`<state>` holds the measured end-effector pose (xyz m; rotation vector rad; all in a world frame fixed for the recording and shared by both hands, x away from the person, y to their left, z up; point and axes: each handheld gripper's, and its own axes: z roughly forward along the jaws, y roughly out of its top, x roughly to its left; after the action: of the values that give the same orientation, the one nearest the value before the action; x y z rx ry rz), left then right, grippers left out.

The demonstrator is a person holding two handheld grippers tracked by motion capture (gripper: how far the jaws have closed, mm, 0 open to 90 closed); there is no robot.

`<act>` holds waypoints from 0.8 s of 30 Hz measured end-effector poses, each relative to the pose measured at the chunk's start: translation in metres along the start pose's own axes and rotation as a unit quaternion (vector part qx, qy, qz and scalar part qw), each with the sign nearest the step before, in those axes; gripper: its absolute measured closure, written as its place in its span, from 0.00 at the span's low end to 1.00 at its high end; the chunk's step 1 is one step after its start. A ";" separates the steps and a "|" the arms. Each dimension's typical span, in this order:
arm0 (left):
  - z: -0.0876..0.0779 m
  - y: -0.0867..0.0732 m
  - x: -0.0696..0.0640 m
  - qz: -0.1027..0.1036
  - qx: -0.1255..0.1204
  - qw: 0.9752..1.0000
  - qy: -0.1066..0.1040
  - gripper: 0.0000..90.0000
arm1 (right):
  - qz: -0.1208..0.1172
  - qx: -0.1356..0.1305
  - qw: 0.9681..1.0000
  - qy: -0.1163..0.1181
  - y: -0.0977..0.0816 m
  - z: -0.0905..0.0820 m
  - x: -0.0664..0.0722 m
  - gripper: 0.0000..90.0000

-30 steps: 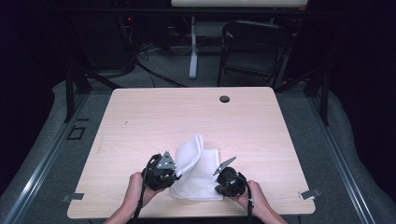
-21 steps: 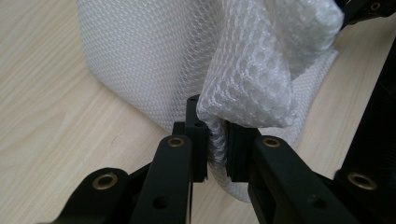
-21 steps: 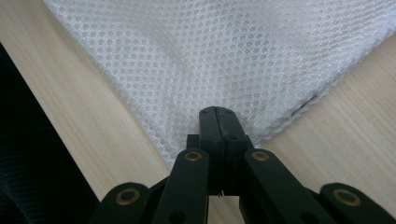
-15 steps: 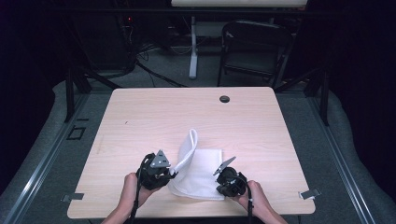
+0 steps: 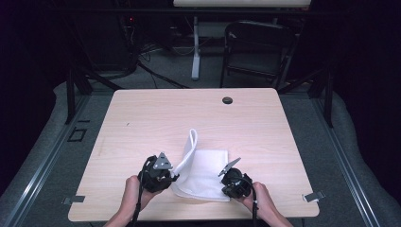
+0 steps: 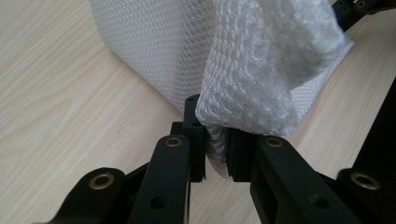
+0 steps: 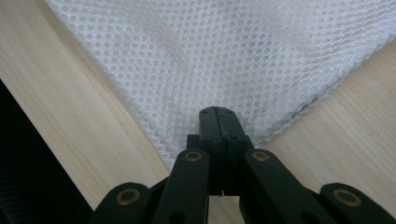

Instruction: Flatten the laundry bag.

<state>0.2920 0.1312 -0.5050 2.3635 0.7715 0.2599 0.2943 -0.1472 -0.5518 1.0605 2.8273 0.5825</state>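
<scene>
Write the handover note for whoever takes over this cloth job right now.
Left tool: shut on a bunched edge of the white mesh cloth, raised as a standing fold in the high view.
Right tool: shut on the cloth's near right corner, low at the table.
Cloth: near edge of the table, between both hands.
Done: both grips set, left side lifted.
Left: probably carry the fold across, lay it flat, release.

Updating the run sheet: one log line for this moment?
left claw: shut on white mesh cloth | right claw: shut on cloth corner | cloth: partly lifted off table
</scene>
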 end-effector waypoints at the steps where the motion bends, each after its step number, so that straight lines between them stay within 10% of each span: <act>1: 0.000 0.000 0.000 0.000 0.002 1.000 0.001 0.90 | 0.003 -0.002 1.000 -0.001 0.000 0.000 -0.001 1.00; 24: 0.009 -0.003 0.001 -0.009 0.031 0.999 -0.004 0.89 | 0.016 0.003 1.000 -0.009 -0.005 -0.004 -0.013 1.00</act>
<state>0.2945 0.1293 -0.5136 2.4123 0.8075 0.2218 0.3007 -0.1601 -0.5511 1.1086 2.8027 0.5638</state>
